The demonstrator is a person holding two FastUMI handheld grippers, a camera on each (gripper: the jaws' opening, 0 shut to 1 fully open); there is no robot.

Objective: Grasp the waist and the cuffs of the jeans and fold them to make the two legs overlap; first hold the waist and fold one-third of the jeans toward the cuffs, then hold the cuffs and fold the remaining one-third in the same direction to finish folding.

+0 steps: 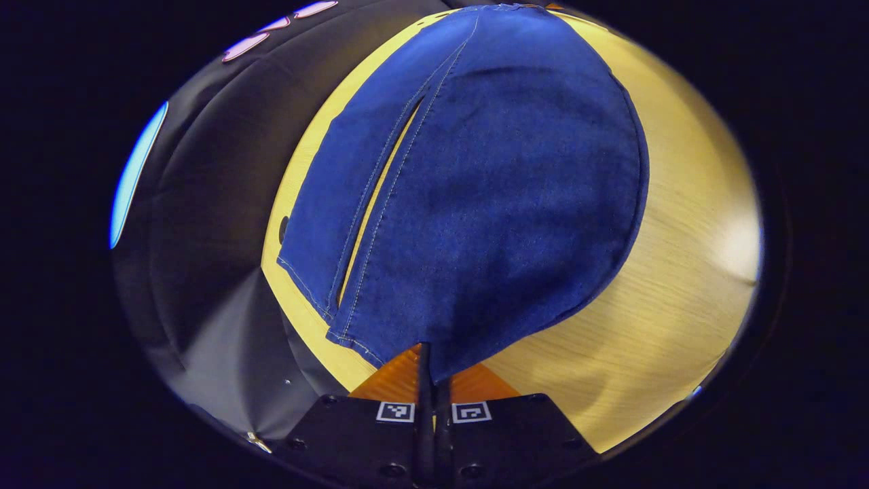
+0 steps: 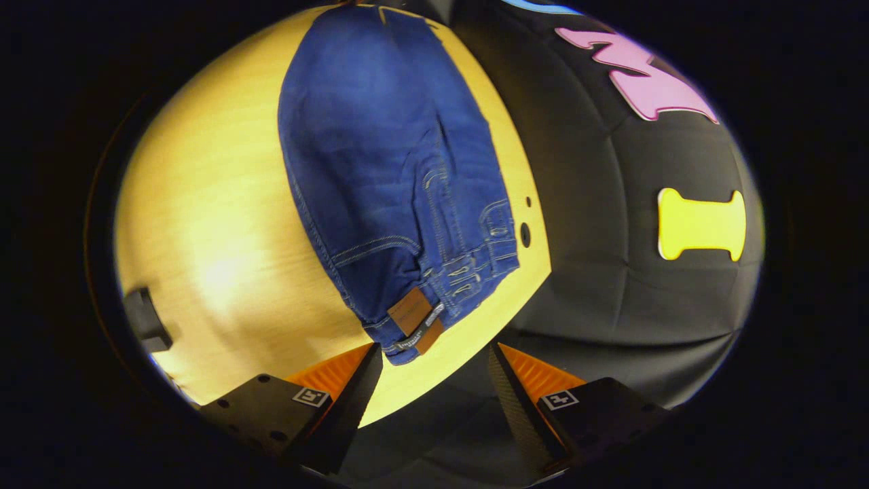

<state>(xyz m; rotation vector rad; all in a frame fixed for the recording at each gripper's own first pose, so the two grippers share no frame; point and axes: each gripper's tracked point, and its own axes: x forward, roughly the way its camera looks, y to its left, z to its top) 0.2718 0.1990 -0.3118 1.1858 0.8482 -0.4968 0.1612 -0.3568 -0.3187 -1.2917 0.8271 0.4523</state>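
Left gripper (image 1: 432,367) fingers are closed together, pinching the cuff hem of the jeans (image 1: 475,204) at the near edge; denim runs straight up from the fingertips. In the left gripper view the jeans lie flat on the wooden table (image 1: 665,285), legs side by side with a narrow slit of table showing between them along the stitched seams, the cuff ends nearest the camera. Right gripper (image 2: 434,367) has its fingers spread wide, nothing between them; it sits just short of the waist end, close to it but not touching. In the right gripper view the waistband with its leather patch (image 2: 409,311) is the nearest part of the jeans (image 2: 380,156), belt loops and pocket stitching visible beside it, the legs stretching away across the table (image 2: 217,224). A small dark object (image 2: 144,319) sits at the table's far left edge; can't tell what it is.
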